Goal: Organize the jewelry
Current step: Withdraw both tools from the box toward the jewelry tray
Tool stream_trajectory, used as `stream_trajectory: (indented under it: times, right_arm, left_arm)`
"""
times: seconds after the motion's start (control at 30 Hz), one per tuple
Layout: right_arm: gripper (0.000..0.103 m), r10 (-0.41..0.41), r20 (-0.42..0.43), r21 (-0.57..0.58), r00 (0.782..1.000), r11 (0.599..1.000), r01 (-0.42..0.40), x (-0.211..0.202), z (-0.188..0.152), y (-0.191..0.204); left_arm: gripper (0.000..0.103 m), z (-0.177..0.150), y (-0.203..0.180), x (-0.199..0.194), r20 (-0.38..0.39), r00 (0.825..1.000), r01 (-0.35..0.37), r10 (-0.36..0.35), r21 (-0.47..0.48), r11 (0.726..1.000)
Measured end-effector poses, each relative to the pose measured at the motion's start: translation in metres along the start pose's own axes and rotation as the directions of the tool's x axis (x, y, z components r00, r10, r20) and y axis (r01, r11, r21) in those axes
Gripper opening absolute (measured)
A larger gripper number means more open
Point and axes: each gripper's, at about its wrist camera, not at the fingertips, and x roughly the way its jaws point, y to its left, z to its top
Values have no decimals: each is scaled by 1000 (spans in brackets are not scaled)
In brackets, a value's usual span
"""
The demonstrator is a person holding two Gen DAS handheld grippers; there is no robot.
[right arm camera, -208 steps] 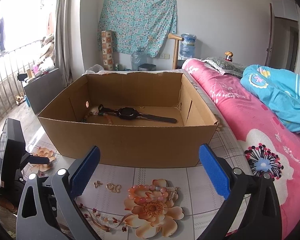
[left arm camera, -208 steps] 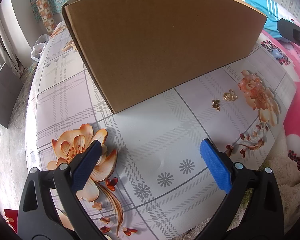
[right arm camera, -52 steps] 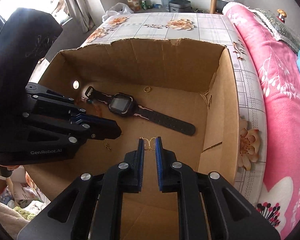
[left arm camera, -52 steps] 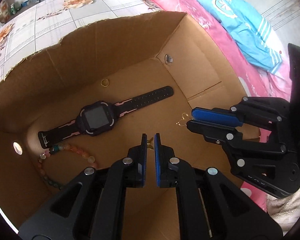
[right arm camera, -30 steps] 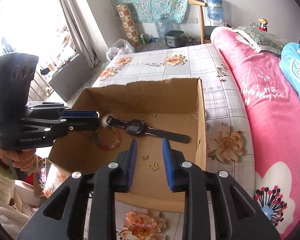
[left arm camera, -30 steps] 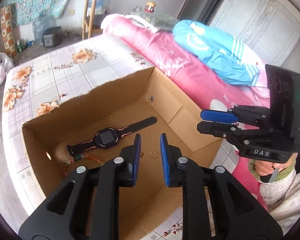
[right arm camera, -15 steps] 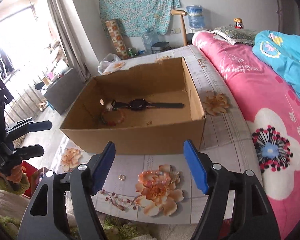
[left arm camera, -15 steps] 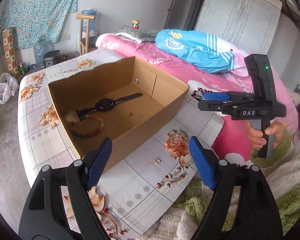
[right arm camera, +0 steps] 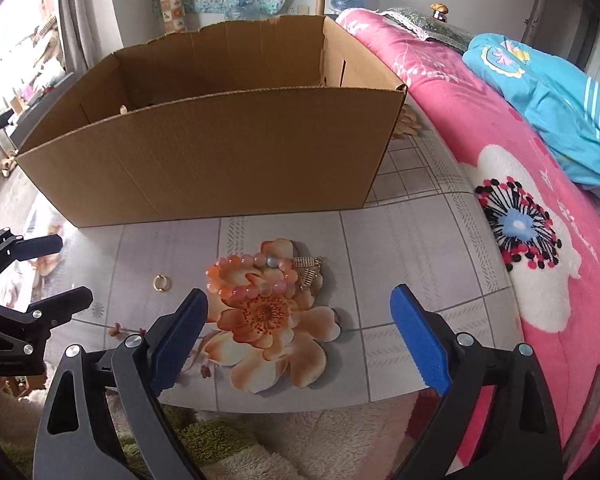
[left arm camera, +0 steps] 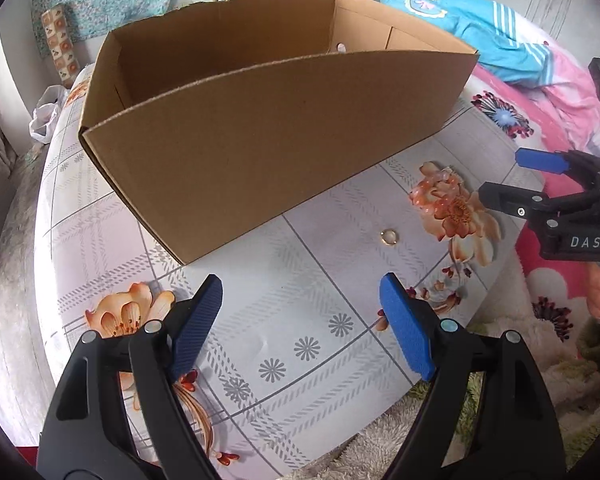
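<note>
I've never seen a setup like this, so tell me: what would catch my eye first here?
A big open cardboard box fills the middle of the flowered table. In front of it lie a pink bead bracelet on a printed flower and, to its left, a small gold ring. Near the camera, the right gripper is opening its blue-padded jaws with nothing between them.

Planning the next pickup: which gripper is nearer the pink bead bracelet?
Right. The bracelet lies just ahead of the empty, opening right gripper; the left gripper is off beside it, past the gold ring.
</note>
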Motion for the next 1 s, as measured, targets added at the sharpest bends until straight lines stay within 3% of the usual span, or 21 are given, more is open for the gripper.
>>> stream_trajectory:
  times: [0.17,0.3,0.5,0.57,0.67,0.8,1.0]
  right_arm:
    - [92,-62,30,-6,998,998,62,2,4,0]
    - [95,-118,102,-31,988,992,122,-6,9,-1]
    - [96,-189,322,-17,928,979,205,-36,12,-9]
    - [96,-190,346,-52,919,974,221,-35,12,-10]
    - [96,-209,333,-89,920,964,251,-31,14,-7]
    - [96,-148,331,-48,932,984,174,-33,13,-20]
    - [96,-80,249,17,965,997,78,-25,2,-35]
  left_arm:
    - [78,1,-1,16,-11,998,-60,60,-6,998]
    - [82,1,-3,24,-24,996,-82,82,-19,996]
    - [86,1,-5,30,-27,995,-100,100,-19,995]
    - [87,0,-5,30,-22,995,-98,97,-21,995]
    - [91,-1,-3,30,-22,995,-99,98,-21,995]
    - [95,0,-12,37,-25,994,-108,107,-33,994]
    - [95,-2,-16,39,-10,993,-115,115,-41,992]
